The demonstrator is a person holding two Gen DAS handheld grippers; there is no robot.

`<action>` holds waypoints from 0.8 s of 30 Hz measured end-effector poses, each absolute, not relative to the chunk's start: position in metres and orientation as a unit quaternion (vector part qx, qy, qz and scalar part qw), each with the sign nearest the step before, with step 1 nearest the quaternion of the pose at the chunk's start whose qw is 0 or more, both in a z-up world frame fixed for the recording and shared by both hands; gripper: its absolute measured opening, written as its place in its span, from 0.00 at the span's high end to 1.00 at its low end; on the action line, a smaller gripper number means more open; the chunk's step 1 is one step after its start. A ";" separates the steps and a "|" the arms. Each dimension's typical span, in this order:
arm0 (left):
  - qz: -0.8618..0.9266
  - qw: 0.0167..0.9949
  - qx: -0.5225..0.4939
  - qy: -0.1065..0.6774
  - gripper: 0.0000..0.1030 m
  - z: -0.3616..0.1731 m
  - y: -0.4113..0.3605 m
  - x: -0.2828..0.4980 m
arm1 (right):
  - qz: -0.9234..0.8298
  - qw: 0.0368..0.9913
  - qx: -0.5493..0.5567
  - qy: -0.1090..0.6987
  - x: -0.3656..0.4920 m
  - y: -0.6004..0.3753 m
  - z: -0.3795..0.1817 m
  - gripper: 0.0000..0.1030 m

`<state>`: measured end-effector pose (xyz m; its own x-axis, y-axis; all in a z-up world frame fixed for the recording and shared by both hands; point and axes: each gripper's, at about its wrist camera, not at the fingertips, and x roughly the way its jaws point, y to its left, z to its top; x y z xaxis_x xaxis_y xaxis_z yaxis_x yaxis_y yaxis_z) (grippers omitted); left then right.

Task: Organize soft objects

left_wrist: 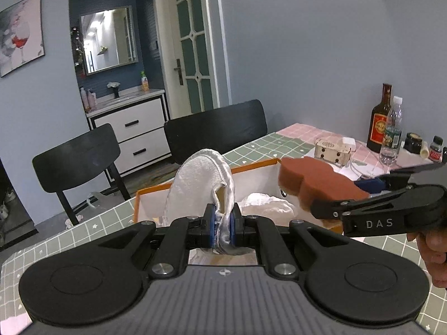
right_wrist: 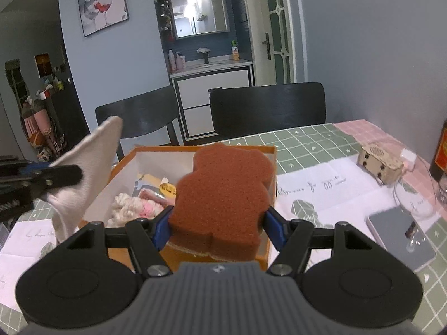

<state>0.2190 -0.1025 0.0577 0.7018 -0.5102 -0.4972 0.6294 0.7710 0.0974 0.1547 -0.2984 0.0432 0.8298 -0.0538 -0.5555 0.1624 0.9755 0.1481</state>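
From the left wrist view, the left gripper (left_wrist: pixel 222 224) is pinched nearly together on the lower edge of a white cloth pad (left_wrist: pixel 199 180), and the pad stands up like a sail above the fingers. It is gripped by its rim, I'd say, because the thing is thin and floppy and a rim pinch keeps it from sliding out. Just beyond it sits the orange box (left_wrist: pixel 251 169) on the checked desk (left_wrist: pixel 92 223), with pale fluffy fabric (left_wrist: pixel 265 205) already lying inside. To the right, the right gripper (left_wrist: pixel 321 209) comes in from the side carrying a brown sponge (left_wrist: pixel 315 180) over the box's right part; a hand (left_wrist: pixel 431 251) shows behind it. Bottles (left_wrist: pixel 382 117) stand far right, well apart from all this.

Over to the right wrist view: the right gripper (right_wrist: pixel 218 223) stands wide, its blue pads clamped on both flanks of the bear-shaped brown sponge (right_wrist: pixel 223 192). The wide hold fits a bulky, springy thing; squeeze harder and it would just deform. The sponge hangs above the near wall of the orange box (right_wrist: pixel 268 150), where fluffy pink-and-cream pieces (right_wrist: pixel 137 206) rest at the bottom. At left, the left gripper (right_wrist: pixel 60 177) holds the white cloth pad (right_wrist: pixel 95 156) above the box's left edge. Both soft things look poised for dropping in, my guess being the box is the collecting spot.
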 end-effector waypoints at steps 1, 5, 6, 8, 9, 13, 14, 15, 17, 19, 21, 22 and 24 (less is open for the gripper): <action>-0.312 0.912 0.132 0.230 0.89 0.056 -0.106 0.222 | -0.056 0.952 0.092 0.288 0.159 -0.299 0.043 0.35; -0.318 0.906 0.128 0.249 0.89 0.047 -0.118 0.237 | -0.049 0.948 0.087 0.302 0.176 -0.305 0.038 0.35; -0.319 0.905 0.129 0.252 0.89 0.045 -0.122 0.241 | -0.047 0.948 0.084 0.305 0.180 -0.306 0.037 0.35; -0.319 0.902 0.129 0.259 0.89 0.041 -0.129 0.248 | -0.046 0.945 0.086 0.311 0.188 -0.309 0.034 0.35; -0.320 0.901 0.127 0.263 0.89 0.041 -0.133 0.252 | -0.044 0.943 0.098 0.314 0.192 -0.313 0.033 0.35; -0.324 0.896 0.118 0.279 0.89 0.038 -0.147 0.266 | -0.027 0.935 0.114 0.333 0.208 -0.315 0.026 0.35; -0.325 0.895 0.116 0.282 0.89 0.037 -0.150 0.269 | -0.030 0.934 0.111 0.337 0.212 -0.314 0.024 0.35; -0.326 0.894 0.112 0.286 0.89 0.036 -0.153 0.273 | -0.032 0.934 0.106 0.340 0.217 -0.314 0.022 0.35; -0.331 0.891 0.096 0.296 0.89 0.034 -0.155 0.279 | -0.034 0.932 0.104 0.345 0.223 -0.313 0.021 0.35; -0.331 0.889 0.089 0.305 0.89 0.030 -0.157 0.285 | -0.033 0.931 0.104 0.349 0.227 -0.315 0.020 0.35; -0.327 0.888 0.090 0.312 0.89 0.026 -0.160 0.290 | -0.031 0.930 0.102 0.353 0.232 -0.317 0.019 0.35; -0.325 0.887 0.090 0.315 0.89 0.024 -0.161 0.292 | -0.030 0.929 0.100 0.355 0.234 -0.317 0.019 0.35; -0.324 0.886 0.089 0.321 0.89 0.020 -0.162 0.296 | -0.029 0.928 0.091 0.359 0.237 -0.317 0.017 0.35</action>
